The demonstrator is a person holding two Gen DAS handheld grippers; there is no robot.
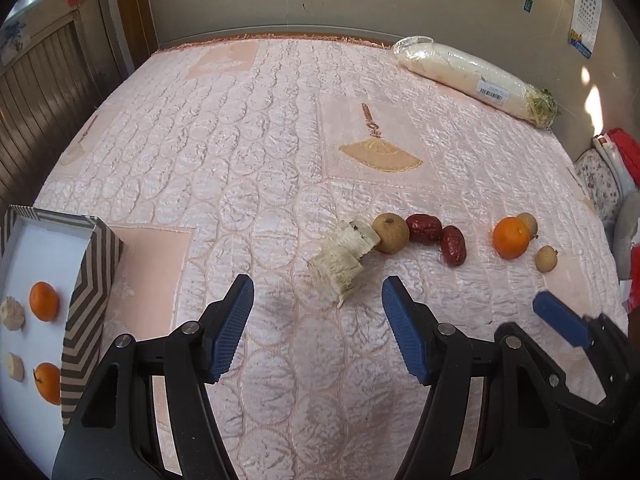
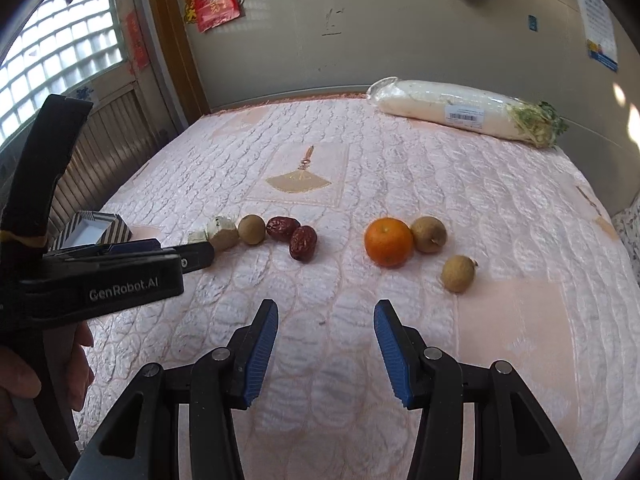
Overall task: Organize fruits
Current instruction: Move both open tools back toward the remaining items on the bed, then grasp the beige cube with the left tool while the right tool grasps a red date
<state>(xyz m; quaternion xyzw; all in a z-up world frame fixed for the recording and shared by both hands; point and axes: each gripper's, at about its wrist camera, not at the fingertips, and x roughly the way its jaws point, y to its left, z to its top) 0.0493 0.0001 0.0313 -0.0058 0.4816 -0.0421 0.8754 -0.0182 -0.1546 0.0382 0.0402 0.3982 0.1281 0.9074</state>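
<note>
Hovering over the pink quilt [image 1: 280, 160], left gripper [image 1: 318, 320] and right gripper [image 2: 326, 344], fingers apart, nothing between them. Lay loose at twelve o'clock: orange [image 2: 388, 242], dates [image 2: 294, 236], longans [image 2: 458, 274]. Sat at nine o'clock: striped box [image 1: 86, 300] with two oranges [image 1: 44, 301].

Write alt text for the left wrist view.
The open left claw hovers empty over a pink quilted cloth, aimed at a pale fibrous chunk heading a row of longans, red dates and an orange. A striped box at left holds two oranges and pale pieces.
</note>
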